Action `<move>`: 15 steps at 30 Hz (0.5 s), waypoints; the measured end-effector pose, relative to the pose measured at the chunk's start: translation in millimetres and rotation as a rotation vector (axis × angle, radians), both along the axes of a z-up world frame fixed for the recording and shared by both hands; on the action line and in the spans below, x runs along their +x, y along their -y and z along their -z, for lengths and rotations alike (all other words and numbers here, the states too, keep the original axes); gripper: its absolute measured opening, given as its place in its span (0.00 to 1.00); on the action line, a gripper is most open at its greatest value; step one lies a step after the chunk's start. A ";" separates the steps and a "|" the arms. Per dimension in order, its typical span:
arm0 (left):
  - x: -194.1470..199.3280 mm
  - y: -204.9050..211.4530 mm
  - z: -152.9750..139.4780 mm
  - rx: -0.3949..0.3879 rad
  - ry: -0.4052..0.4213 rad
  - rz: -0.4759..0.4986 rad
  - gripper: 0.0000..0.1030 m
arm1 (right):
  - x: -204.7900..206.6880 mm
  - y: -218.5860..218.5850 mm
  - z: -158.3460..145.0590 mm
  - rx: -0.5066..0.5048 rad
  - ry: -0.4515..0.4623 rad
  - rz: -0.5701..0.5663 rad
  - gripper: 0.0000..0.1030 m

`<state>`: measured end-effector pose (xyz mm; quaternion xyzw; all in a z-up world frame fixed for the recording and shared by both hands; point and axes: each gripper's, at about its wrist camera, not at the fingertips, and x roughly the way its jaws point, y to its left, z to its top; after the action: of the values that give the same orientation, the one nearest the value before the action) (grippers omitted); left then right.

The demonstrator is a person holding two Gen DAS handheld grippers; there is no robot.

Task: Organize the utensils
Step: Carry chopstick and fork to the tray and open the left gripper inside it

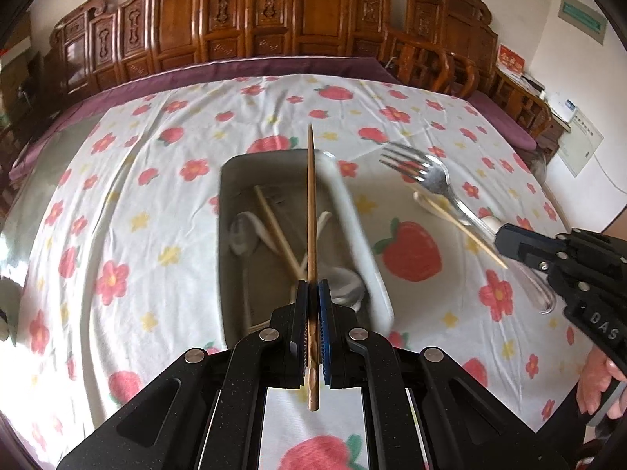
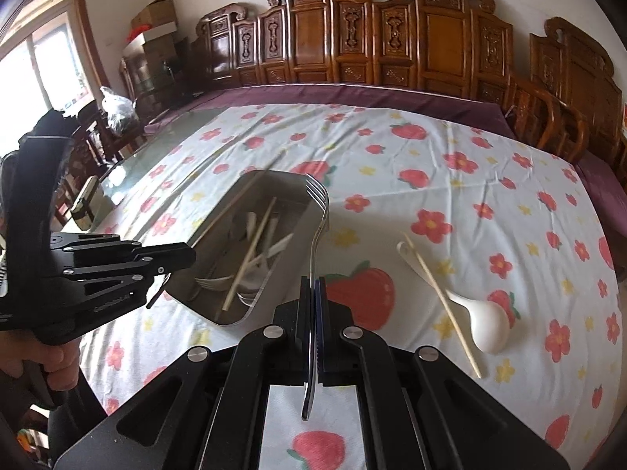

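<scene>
Risk first: chopstick (image 1: 311,211) pinched near its butt end in left tool (image 1: 312,286), long free length out front; could pivot in the pads or strike tray (image 1: 368,235) rim on descent and miss. Fork (image 2: 318,227) clamped edge-on by its handle in right tool (image 2: 314,282), tines forward; thin polished handle, liable to slip or swing. Two loads converging over one tray; possible clash. Both tools clenched on their loads, pitched steeply down above the bench (image 2: 450,196), left one directly over tray, right one beside its near corner. Tray already holding chopsticks, spoons, forks. Remaining on cloth at right: white spoon (image 2: 486,325), crossed by second chopstick (image 2: 443,301).
</scene>
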<state>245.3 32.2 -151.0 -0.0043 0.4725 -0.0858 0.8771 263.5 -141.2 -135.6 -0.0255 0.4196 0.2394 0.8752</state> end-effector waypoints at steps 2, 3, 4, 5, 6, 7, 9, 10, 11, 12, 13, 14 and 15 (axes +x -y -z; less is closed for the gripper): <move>1.3 -8.0 4.0 0.001 -0.010 -0.012 0.04 | -0.5 -5.7 -1.3 -0.001 0.001 -0.008 0.03; 2.3 -11.7 6.4 0.001 -0.016 -0.019 0.05 | -0.5 -9.0 -1.8 -0.001 0.001 -0.013 0.03; 2.9 -14.5 8.0 -0.001 -0.021 -0.023 0.05 | -0.7 -11.4 -2.1 -0.001 0.001 -0.017 0.03; 3.7 -16.4 9.5 -0.003 -0.024 -0.027 0.05 | -1.2 -14.3 -2.2 0.000 0.000 -0.022 0.03; 4.9 -19.1 11.3 -0.003 -0.027 -0.033 0.05 | -1.6 -16.7 -2.4 -0.001 -0.001 -0.026 0.03; 5.9 -20.6 12.3 -0.004 -0.028 -0.037 0.05 | -2.3 -18.6 -2.2 -0.001 -0.001 -0.029 0.03; 7.1 -22.4 12.7 -0.011 -0.026 -0.045 0.05 | -2.8 -22.3 -1.1 -0.003 -0.004 -0.037 0.03; 7.1 -23.3 12.1 -0.016 -0.022 -0.047 0.05 | -2.4 -23.6 -0.4 -0.004 -0.005 -0.040 0.03; 6.7 -23.9 10.9 -0.021 -0.016 -0.049 0.05 | -2.6 -24.7 0.0 -0.006 -0.005 -0.043 0.03; 6.7 -24.4 9.2 -0.026 -0.007 -0.052 0.05 | -2.8 -25.5 0.2 -0.006 -0.005 -0.044 0.03; 7.6 -24.3 7.6 -0.030 -0.001 -0.055 0.05 | -2.7 -25.9 0.6 -0.005 -0.006 -0.045 0.03; 8.7 -24.7 7.0 -0.031 0.001 -0.056 0.05 | -2.3 -26.2 0.7 -0.004 -0.007 -0.045 0.03; 10.1 -24.0 6.2 -0.031 0.003 -0.057 0.05 | -1.9 -26.4 0.9 -0.003 -0.010 -0.045 0.03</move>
<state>255.4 56.3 -157.2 -0.0313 0.4694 -0.0682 0.8798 261.5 -114.8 -136.5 -0.0350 0.4235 0.2588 0.8675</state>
